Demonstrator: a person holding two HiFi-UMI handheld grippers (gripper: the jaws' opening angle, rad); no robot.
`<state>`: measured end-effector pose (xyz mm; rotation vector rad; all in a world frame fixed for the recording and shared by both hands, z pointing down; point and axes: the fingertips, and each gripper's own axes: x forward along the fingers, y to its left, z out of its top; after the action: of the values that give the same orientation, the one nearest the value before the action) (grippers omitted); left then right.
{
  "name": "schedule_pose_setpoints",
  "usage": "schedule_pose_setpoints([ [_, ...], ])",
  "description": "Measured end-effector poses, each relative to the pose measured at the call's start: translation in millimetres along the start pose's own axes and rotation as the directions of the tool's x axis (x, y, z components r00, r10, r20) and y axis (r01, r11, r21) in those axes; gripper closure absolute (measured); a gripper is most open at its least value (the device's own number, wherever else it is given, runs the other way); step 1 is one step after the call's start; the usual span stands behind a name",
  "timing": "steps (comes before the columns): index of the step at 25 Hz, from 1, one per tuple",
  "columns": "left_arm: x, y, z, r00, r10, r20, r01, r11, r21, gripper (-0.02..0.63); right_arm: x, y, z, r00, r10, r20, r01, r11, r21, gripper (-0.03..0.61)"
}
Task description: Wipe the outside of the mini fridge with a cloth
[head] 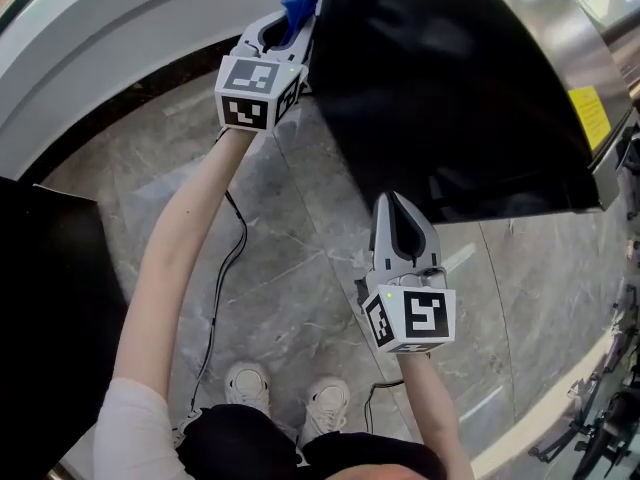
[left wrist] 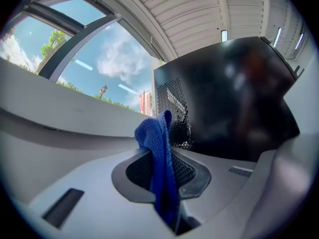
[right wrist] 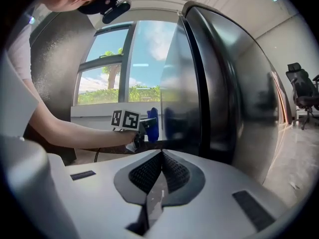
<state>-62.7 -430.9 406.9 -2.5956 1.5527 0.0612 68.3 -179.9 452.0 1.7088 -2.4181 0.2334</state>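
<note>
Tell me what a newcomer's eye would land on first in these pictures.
First comes the big glossy black mini fridge, which fills the head view's upper right. Next is the bright blue cloth pinched in the left gripper, held beside the fridge's perforated corner. The right gripper, shut and empty, sits lower in the head view, by the fridge's near edge.

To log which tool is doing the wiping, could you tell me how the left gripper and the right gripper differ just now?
The left gripper is clamped on a blue cloth; the right gripper is shut on nothing. The left gripper is stretched out to the far corner of the mini fridge, while the right gripper sits nearer the person, by its near edge. Both are white with a marker cube.
</note>
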Motion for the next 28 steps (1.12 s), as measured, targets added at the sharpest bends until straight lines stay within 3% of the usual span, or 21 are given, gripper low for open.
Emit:
schedule_pose_setpoints([
  [6,16.3,-8.0,-21.4,0.999,-0.035,-0.015,0.036,0.999,0.023,0.557,3.3,-10.9,-3.9,1.0,-0.011,0.008,0.011,1.0,0.017,0.568],
  [15,17.2,-19.3,-27.7,0.998,-0.063,0.006,0.063,0.998,0.0,0.557,8.4,-10.3,-3.0,1.0,0.013,0.024,-0.013,1.0,0.005,0.567],
  [28,-13.3,-67.9,-10.9,0.991,-0.118,0.054,0.121,0.991,-0.055,0.557,-1.6,2.9,15.6,0.998,0.028,0.055,-0.025,0.999,-0.04,0.568],
])
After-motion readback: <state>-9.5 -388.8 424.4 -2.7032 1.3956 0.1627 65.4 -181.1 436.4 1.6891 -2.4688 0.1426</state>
